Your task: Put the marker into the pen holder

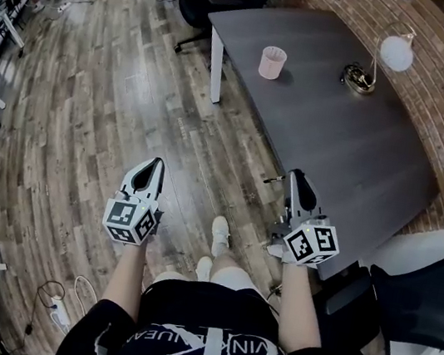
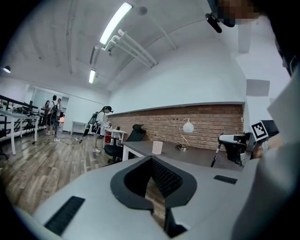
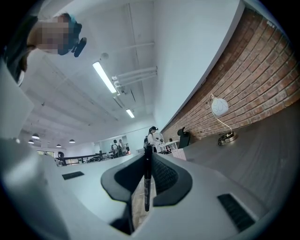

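Note:
The pink mesh pen holder (image 1: pixel 272 63) stands near the far end of the dark grey table (image 1: pixel 353 152); it also shows as a pale cup (image 2: pixel 157 147) in the left gripper view and as a small cup (image 3: pixel 178 153) in the right gripper view. My right gripper (image 1: pixel 296 176) hovers by the table's near edge, shut on a black marker (image 3: pixel 147 178) that stands upright between its pads. The marker (image 1: pixel 275 180) pokes out sideways in the head view. My left gripper (image 1: pixel 155 161) is over the wooden floor, jaws together and holding nothing.
A brass desk lamp with a white globe (image 1: pixel 375 67) stands at the table's far right by the brick wall. A black office chair (image 1: pixel 209 2) sits beyond the table, another (image 1: pixel 419 307) at my right. Several people (image 2: pixel 101 126) stand far off across the room.

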`<state>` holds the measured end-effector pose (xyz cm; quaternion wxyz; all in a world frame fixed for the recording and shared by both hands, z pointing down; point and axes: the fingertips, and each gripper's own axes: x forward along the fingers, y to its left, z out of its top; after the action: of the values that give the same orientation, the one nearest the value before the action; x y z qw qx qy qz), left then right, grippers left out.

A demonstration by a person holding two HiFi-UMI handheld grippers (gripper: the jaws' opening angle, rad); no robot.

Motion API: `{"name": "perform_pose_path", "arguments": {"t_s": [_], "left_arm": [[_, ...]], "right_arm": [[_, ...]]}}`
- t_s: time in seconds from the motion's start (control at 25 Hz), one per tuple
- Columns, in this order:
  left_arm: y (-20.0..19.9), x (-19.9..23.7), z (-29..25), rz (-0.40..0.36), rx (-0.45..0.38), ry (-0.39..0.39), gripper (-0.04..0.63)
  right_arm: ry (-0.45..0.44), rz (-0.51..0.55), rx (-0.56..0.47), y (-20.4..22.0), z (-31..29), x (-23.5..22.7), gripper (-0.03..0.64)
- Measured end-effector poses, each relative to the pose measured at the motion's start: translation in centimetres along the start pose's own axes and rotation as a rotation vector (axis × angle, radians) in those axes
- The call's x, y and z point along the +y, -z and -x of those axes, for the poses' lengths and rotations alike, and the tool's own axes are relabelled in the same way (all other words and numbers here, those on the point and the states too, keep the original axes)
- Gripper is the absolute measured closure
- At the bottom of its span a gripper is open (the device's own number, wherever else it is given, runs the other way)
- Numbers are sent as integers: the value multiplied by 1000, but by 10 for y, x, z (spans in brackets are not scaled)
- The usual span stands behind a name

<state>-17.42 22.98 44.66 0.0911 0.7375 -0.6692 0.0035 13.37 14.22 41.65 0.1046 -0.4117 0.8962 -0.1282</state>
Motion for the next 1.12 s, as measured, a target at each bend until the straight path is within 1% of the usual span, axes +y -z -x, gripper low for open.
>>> {"name": "perform_pose_path", "arguments": {"t_s": [0.24,0.52,0.72,0.84,1.12], "left_arm": [[-3,24,-28,-3,-8,-21,581],[-18,43,-85,-24,-1,-23,581],[-22,49,-125,-33,16,3,581],[-20,55,-146,-16,29,4,580],[-26,49,-195,-10,49,43,581]], "right_arm": [[1,-40,-22,6,-39,-15,561],[-10,-76,-37,3,-98,-40,561],[-7,-103,-47,1,-137,-59,561],[-15,-107,-45,0,-154,-65,561],[6,-118,-44,-9,-186,-93,562]]}}
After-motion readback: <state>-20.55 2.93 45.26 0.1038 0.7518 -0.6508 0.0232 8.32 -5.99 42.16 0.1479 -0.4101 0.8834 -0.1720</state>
